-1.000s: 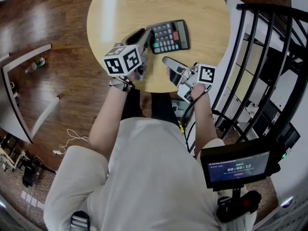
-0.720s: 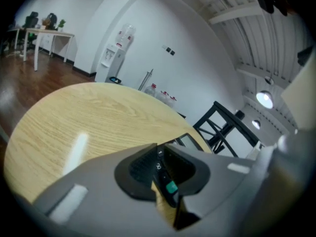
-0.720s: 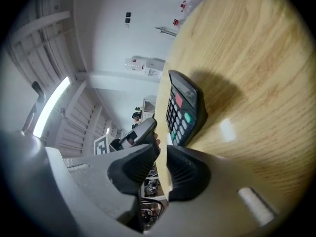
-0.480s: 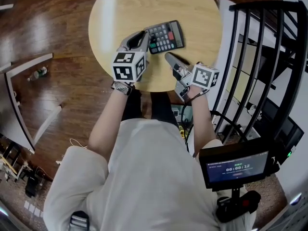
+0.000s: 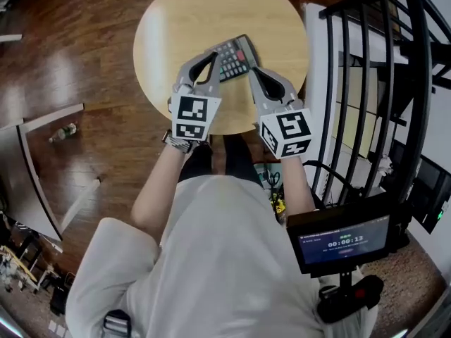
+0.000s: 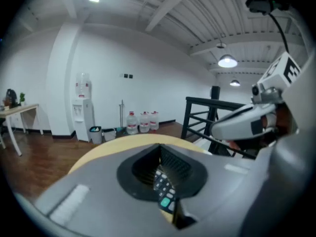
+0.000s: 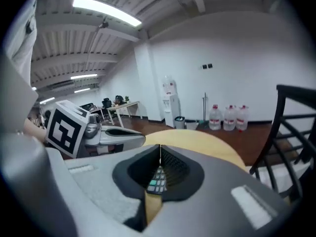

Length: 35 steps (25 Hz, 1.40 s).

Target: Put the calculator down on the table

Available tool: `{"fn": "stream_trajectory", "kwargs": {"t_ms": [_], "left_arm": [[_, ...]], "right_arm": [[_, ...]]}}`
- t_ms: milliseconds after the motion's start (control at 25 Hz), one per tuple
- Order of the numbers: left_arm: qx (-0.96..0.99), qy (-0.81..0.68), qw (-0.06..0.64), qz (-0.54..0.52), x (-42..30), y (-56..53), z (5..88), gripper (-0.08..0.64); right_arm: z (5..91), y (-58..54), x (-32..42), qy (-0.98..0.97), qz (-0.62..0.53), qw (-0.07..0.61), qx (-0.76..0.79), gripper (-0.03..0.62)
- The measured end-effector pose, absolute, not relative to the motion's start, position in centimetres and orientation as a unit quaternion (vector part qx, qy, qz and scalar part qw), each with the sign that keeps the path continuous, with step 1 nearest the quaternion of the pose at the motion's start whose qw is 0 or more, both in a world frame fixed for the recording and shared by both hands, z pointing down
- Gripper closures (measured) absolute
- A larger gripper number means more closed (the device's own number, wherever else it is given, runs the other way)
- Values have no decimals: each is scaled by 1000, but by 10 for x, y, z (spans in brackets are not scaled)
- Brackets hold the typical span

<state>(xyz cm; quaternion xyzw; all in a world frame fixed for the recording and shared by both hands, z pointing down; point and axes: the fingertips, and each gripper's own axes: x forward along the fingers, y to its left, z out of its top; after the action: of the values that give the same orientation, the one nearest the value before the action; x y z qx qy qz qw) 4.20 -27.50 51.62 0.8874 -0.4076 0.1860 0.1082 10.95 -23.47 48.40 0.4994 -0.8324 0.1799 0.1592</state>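
Observation:
The dark calculator [image 5: 232, 56] lies flat on the round wooden table [image 5: 183, 20], near its front edge. My left gripper [image 5: 211, 53] hovers above the calculator's left end, and its jaws are shut with nothing between them. My right gripper [image 5: 254, 71] hangs just right of the calculator, also shut and empty. In the left gripper view, the calculator's keys [image 6: 163, 190] show through the gap below the left gripper's [image 6: 160, 149] closed jaws. The right gripper view shows the same keys [image 7: 158, 179] beneath the right gripper [image 7: 160, 149].
A black metal railing [image 5: 366, 83] stands close on the right of the table. A small monitor [image 5: 345, 241] sits at the lower right. A bottle [image 5: 63, 132] lies on the wooden floor at the left. A water dispenser [image 6: 81, 112] stands by the far wall.
Both grippers closed their jaws, rose off the table and rolled so their marker cubes face up. The calculator stayed lying on the table.

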Motion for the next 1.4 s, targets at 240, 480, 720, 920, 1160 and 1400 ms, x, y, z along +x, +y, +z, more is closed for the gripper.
{"fn": "stream_trajectory", "kwargs": {"t_ms": [240,480,720,920,1160,1400], "left_arm": [[912,-385,7,142,44,-256,436,565],[922,-368,-57,108,34,-237,378,565],[932,-349,-81,55,9,-207,325,560],[930,-354,-88,35,-4,-198,298,560],[923,-364,-123,25,-12,-206,270,560],[921,-372,-113,13,0,-204,272,560]], "right_arm": [[408,-221,108,-809,31,165,563,586],[341,-205,111,-770,-29,105,628,586],[299,-179,113,-734,-67,91,669,586],[275,-166,113,-726,-82,77,679,586],[245,-164,116,-719,-115,49,683,586],[228,-159,124,-716,-129,33,685,586]]}}
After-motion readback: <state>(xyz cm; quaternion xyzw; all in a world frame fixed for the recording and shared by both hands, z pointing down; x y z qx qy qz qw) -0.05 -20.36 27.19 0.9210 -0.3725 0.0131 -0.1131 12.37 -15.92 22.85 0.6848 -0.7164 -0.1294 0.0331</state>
